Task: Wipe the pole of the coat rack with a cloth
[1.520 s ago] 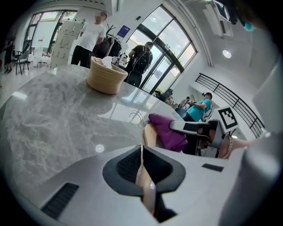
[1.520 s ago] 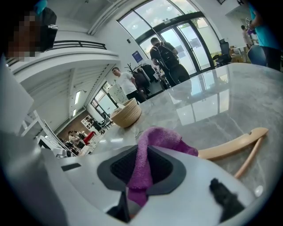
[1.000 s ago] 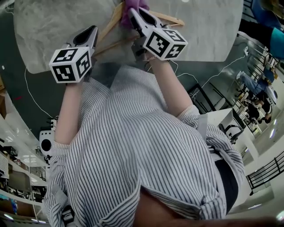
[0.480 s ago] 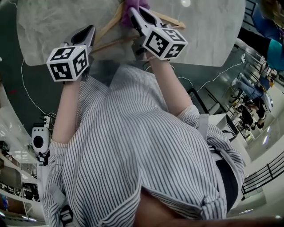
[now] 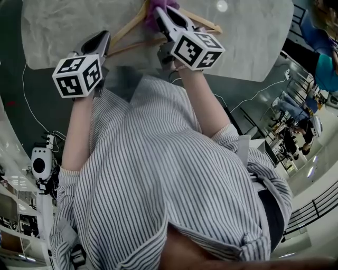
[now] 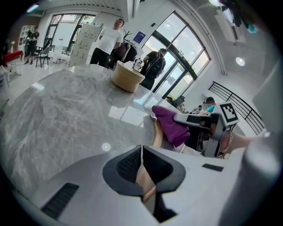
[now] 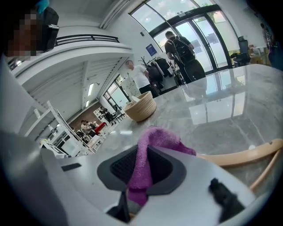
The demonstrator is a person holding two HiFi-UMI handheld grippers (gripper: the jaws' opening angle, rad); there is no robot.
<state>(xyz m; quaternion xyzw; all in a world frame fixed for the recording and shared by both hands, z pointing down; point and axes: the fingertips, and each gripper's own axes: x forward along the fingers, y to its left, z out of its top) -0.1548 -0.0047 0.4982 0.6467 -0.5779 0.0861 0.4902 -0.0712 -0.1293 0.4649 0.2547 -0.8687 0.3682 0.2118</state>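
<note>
A wooden hanger (image 5: 128, 30) lies on the grey marble table (image 5: 253, 37) at the top of the head view. My left gripper (image 5: 102, 41) is shut on one of its wooden bars; in the left gripper view a tan strip of wood (image 6: 144, 178) is pinched between the jaws of the left gripper (image 6: 141, 152). My right gripper (image 5: 162, 15) is shut on a purple cloth (image 5: 157, 6) and holds it against the hanger's upper part. The cloth (image 7: 149, 152) bulges out past the right gripper (image 7: 143, 165), with a curved wooden arm (image 7: 241, 156) beside it.
A woven basket (image 6: 127, 76) stands further back on the table, also visible as the basket (image 7: 140, 107) in the right gripper view. People stand beyond the table by glass doors (image 7: 181, 48). A cable (image 5: 253, 87) runs over the floor beside the table edge.
Both grippers keep their grips. The left gripper has drifted slightly left and up along the table edge; the right has barely moved.
</note>
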